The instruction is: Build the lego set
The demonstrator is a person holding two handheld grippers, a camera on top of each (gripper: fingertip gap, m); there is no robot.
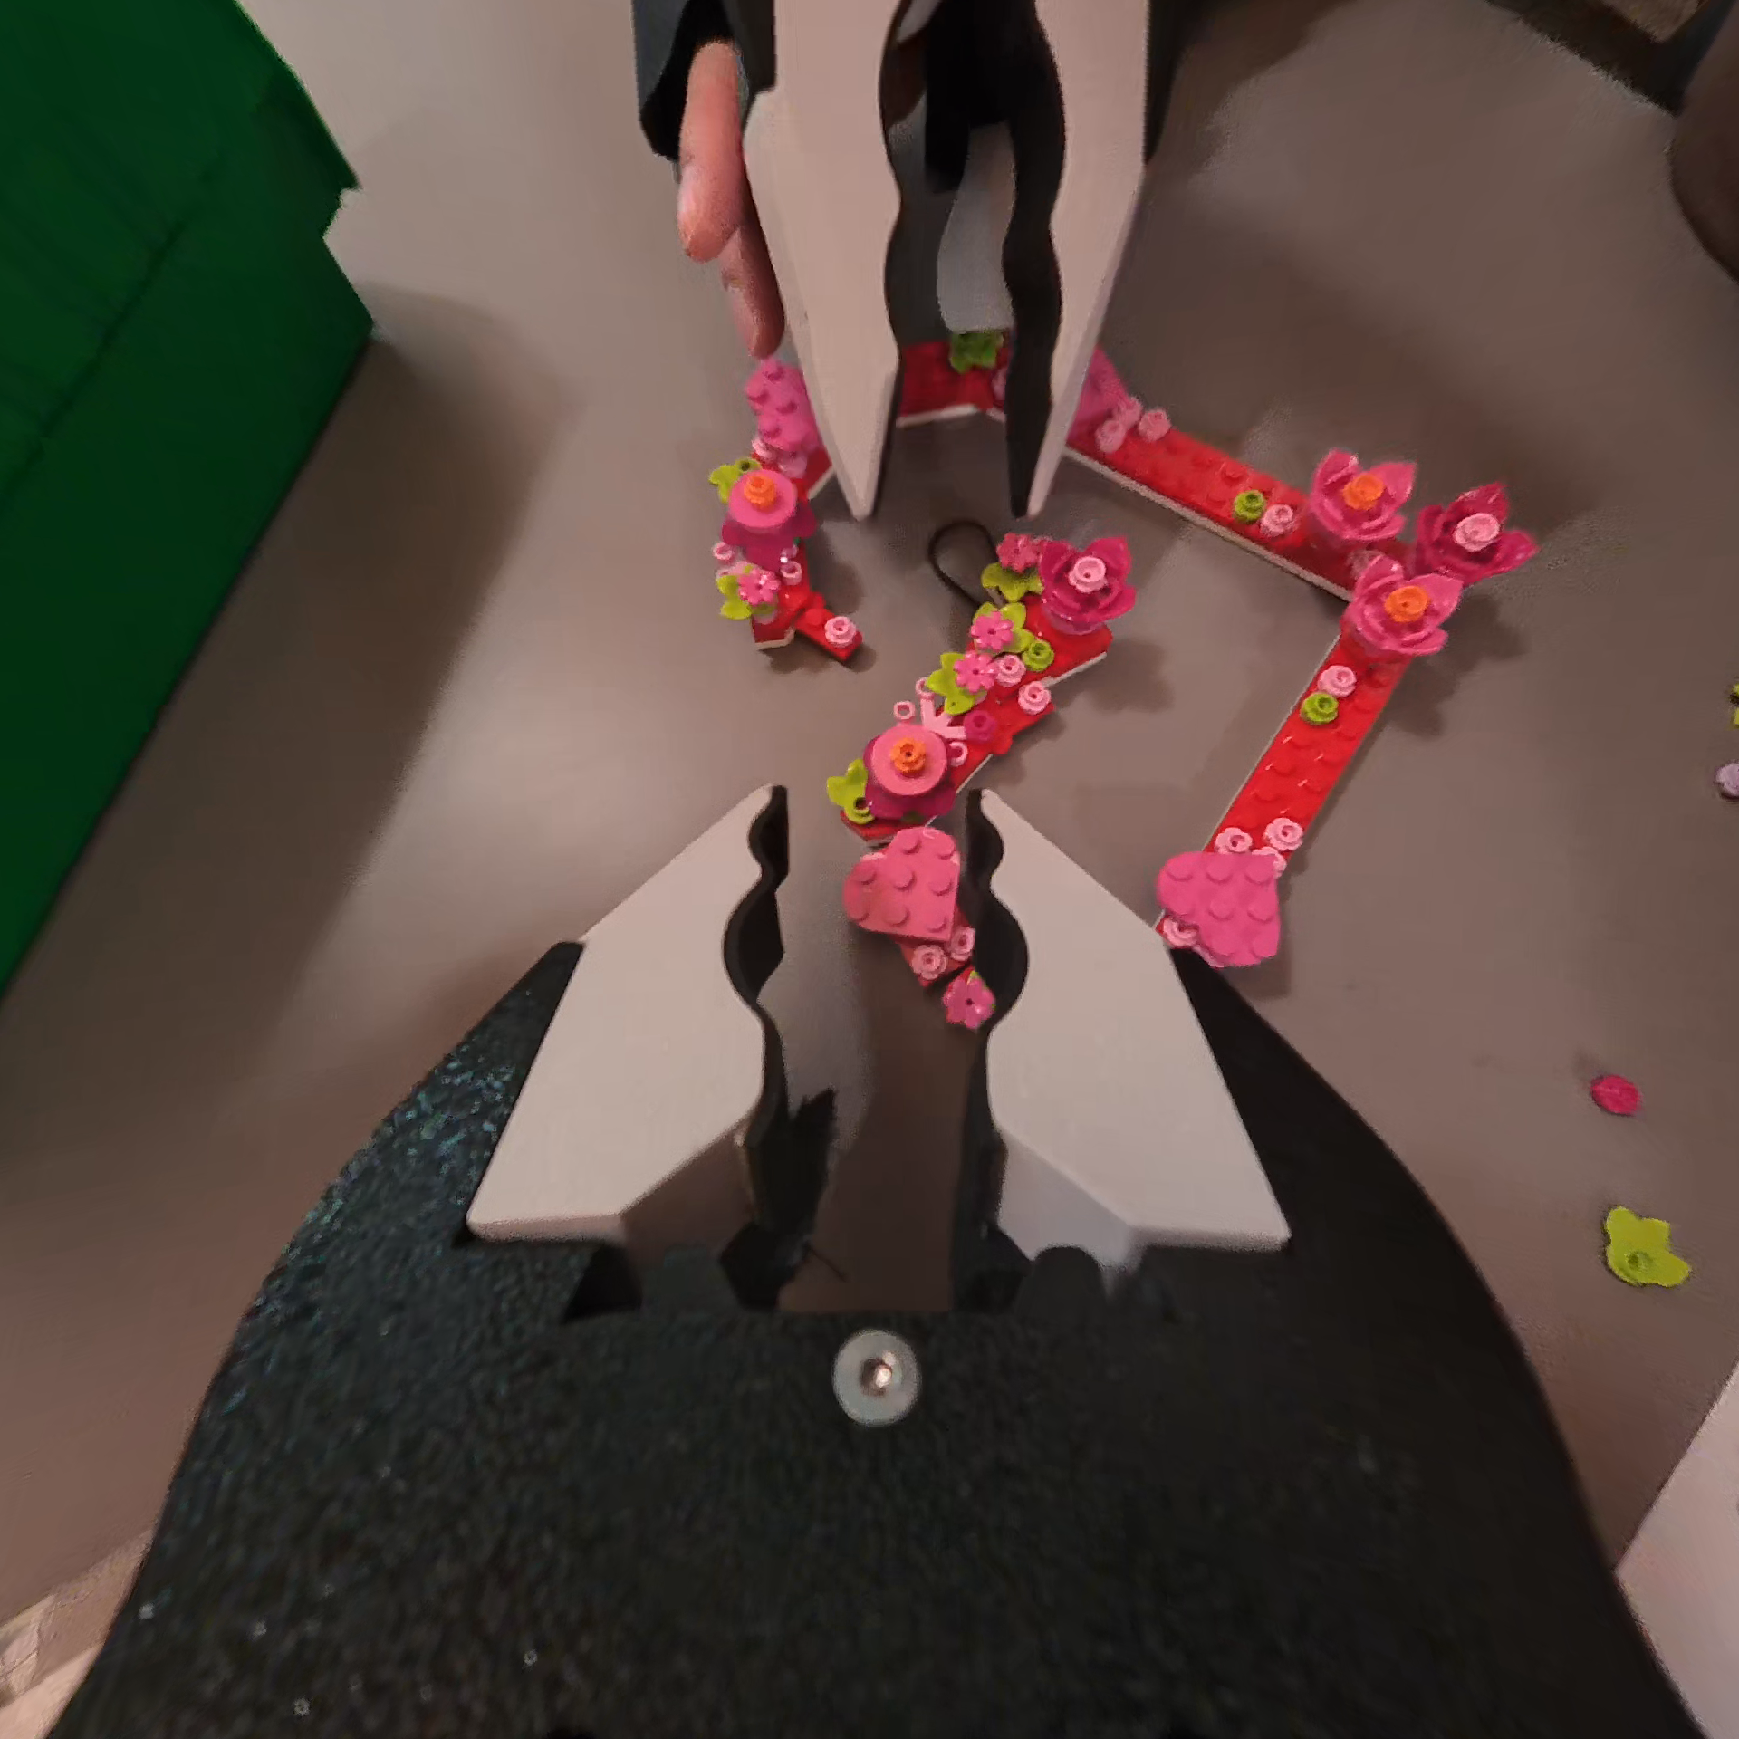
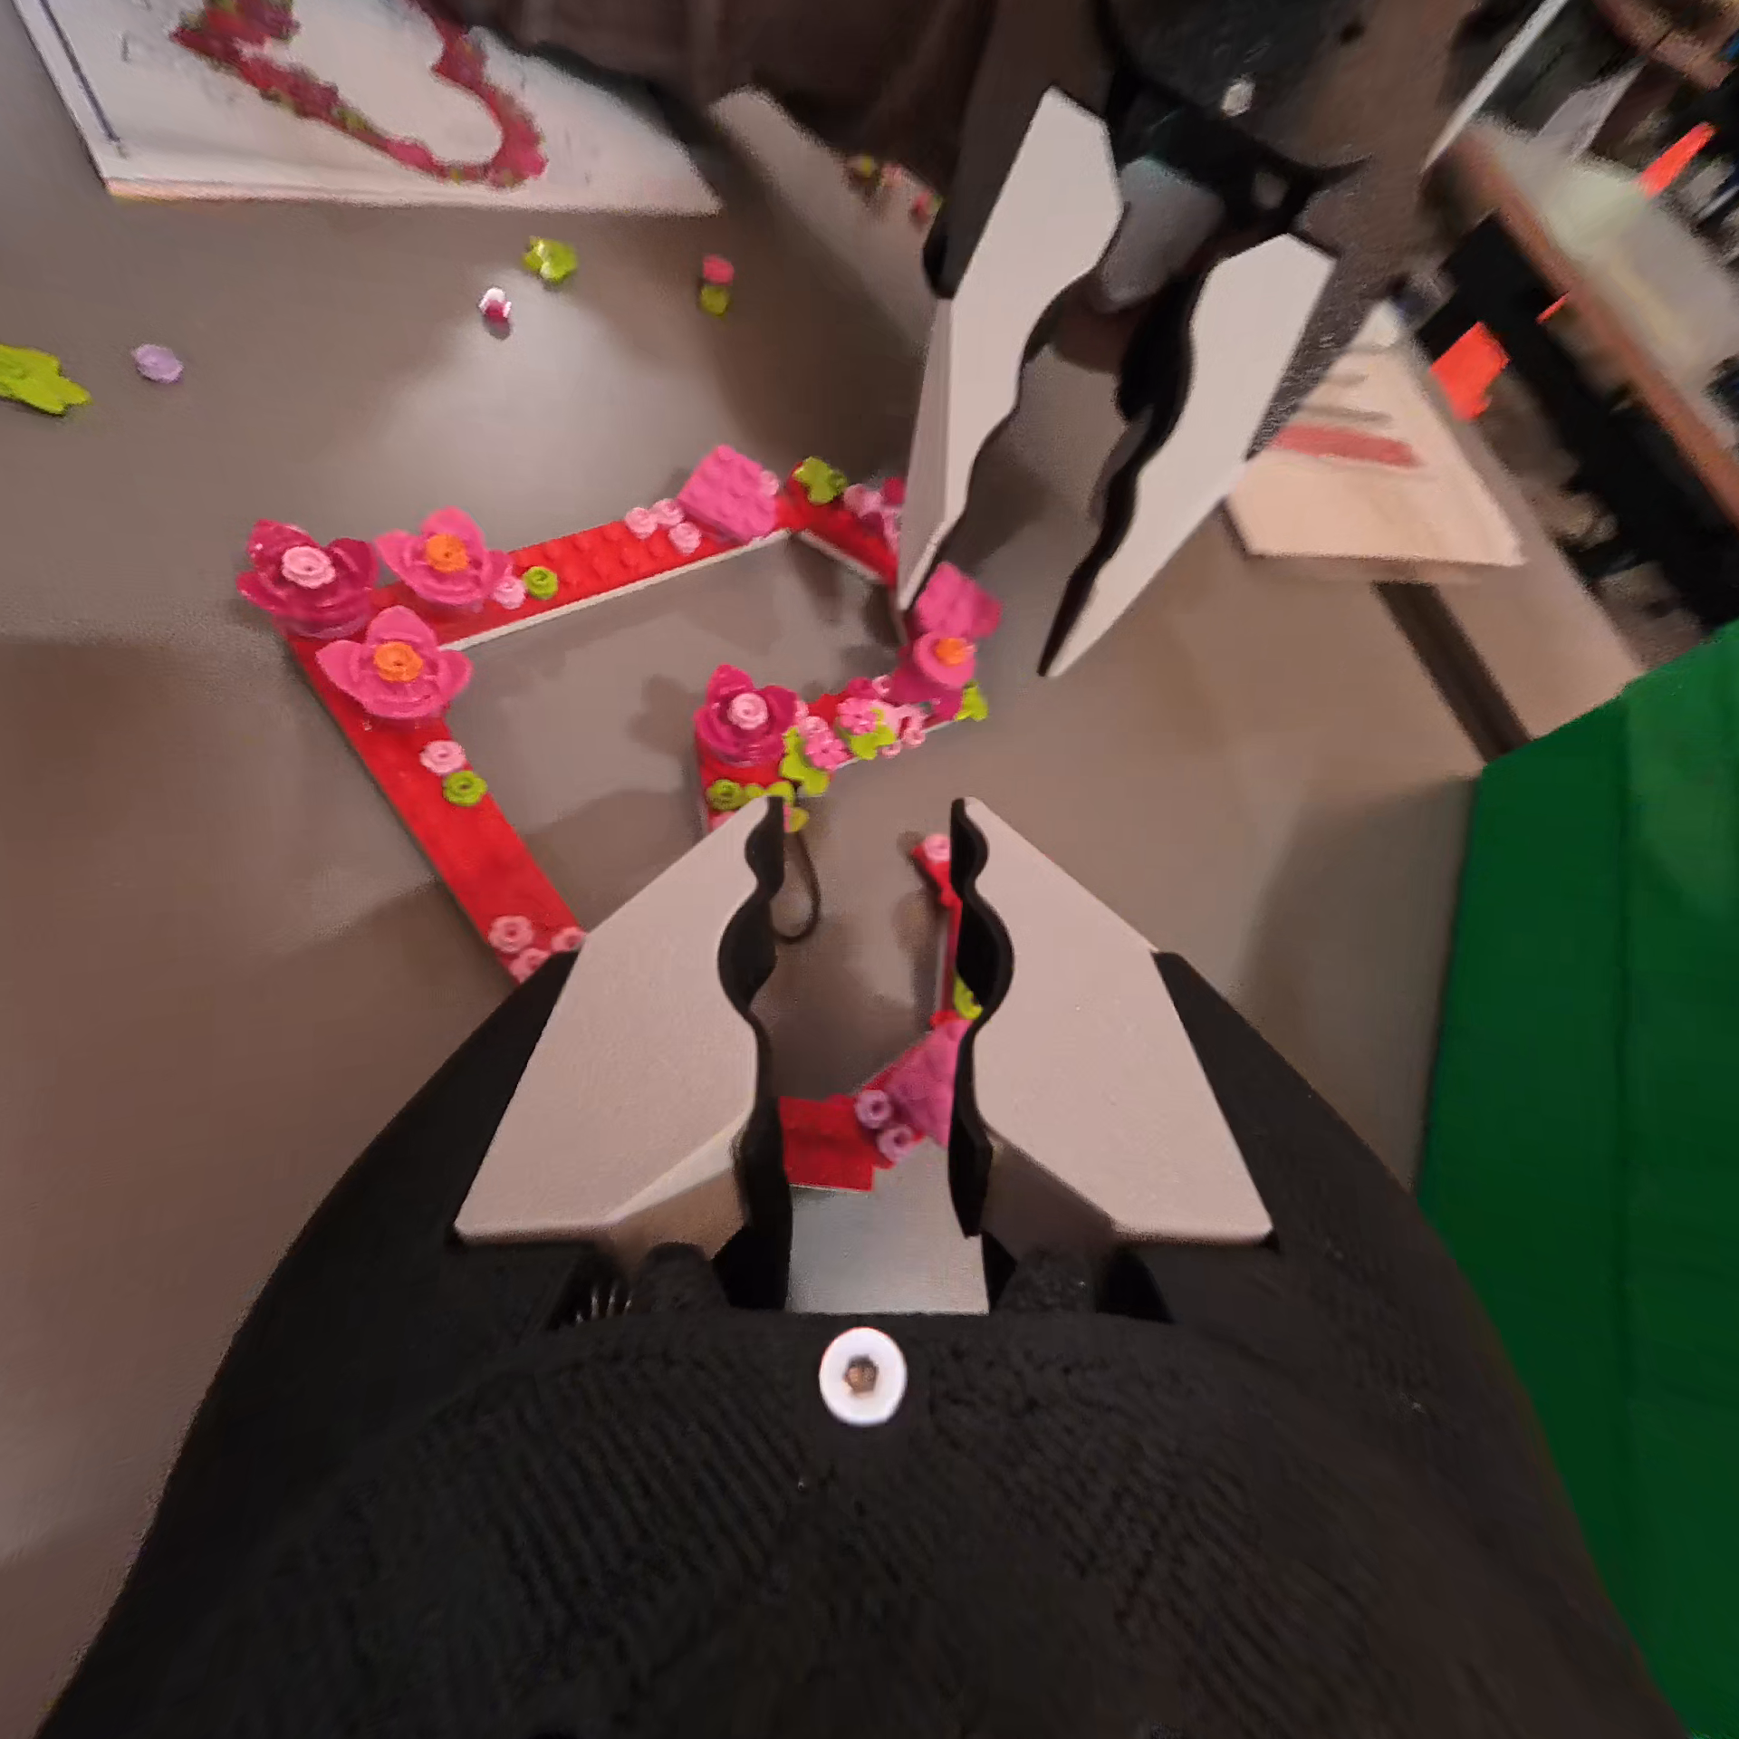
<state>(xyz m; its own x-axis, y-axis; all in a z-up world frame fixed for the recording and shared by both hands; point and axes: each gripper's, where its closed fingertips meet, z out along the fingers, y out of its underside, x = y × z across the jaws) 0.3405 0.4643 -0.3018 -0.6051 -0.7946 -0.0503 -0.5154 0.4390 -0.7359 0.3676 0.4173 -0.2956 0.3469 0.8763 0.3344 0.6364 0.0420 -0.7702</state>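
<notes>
Left wrist view, left to right. Green box (image 1: pixel 141 423) at 9 o'clock on grey bench (image 1: pixel 470 753). Left gripper (image 1: pixel 875 800) at 6 o'clock, fingers narrowly parted, empty, tips flanking pink heart (image 1: pixel 903 889) on loose red flowered strip (image 1: pixel 979 696). Right gripper (image 1: pixel 941 508) at 12 o'clock, fingers narrowly apart, empty, over red frame (image 1: pixel 1299 753), which runs to 3 o'clock. Loose green leaf (image 1: pixel 1642 1247) at 4 o'clock.

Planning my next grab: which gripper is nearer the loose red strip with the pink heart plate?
Left. The left gripper brackets the strip's heart plate; the right gripper hovers past the strip's far end.
</notes>
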